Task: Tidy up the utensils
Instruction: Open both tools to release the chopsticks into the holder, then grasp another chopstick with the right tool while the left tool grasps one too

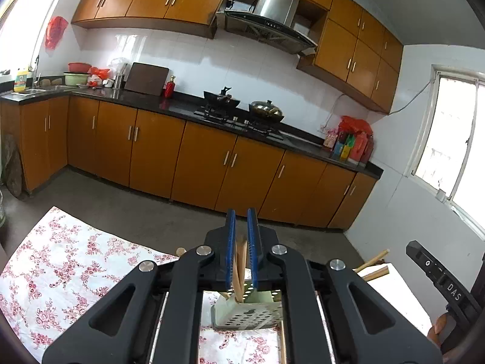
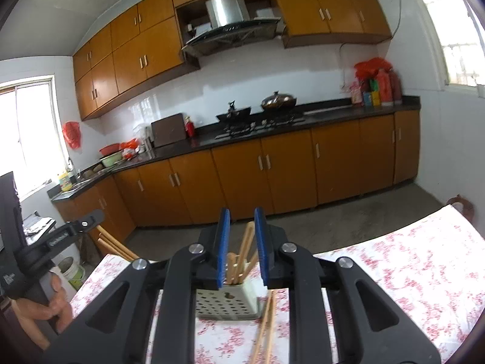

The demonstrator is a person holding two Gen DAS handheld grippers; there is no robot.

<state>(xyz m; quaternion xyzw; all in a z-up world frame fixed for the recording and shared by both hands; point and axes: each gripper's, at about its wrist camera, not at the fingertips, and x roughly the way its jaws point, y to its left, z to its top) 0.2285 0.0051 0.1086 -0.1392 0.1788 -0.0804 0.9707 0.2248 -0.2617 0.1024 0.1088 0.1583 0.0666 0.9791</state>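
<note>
The pale green perforated plastic utensil holder [image 2: 229, 301] stands upright on the floral-cloth tabletop [image 2: 409, 273], with light wooden chopsticks [image 2: 242, 257] standing in it, tips fanning upward. Two more chopsticks [image 2: 266, 324] lie flat just beside the holder. Above the holder, the left tool [image 1: 241, 242] is narrowly parted around chopsticks; whether it grips them I cannot tell. The right tool [image 2: 242, 242] stands open, gripping nothing.

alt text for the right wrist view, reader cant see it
The right claw, its blue pads slightly apart, hangs over a pale perforated utensil holder with wooden chopsticks standing in it. More chopsticks lie loose on the floral tablecloth; kitchen cabinets behind.
</note>
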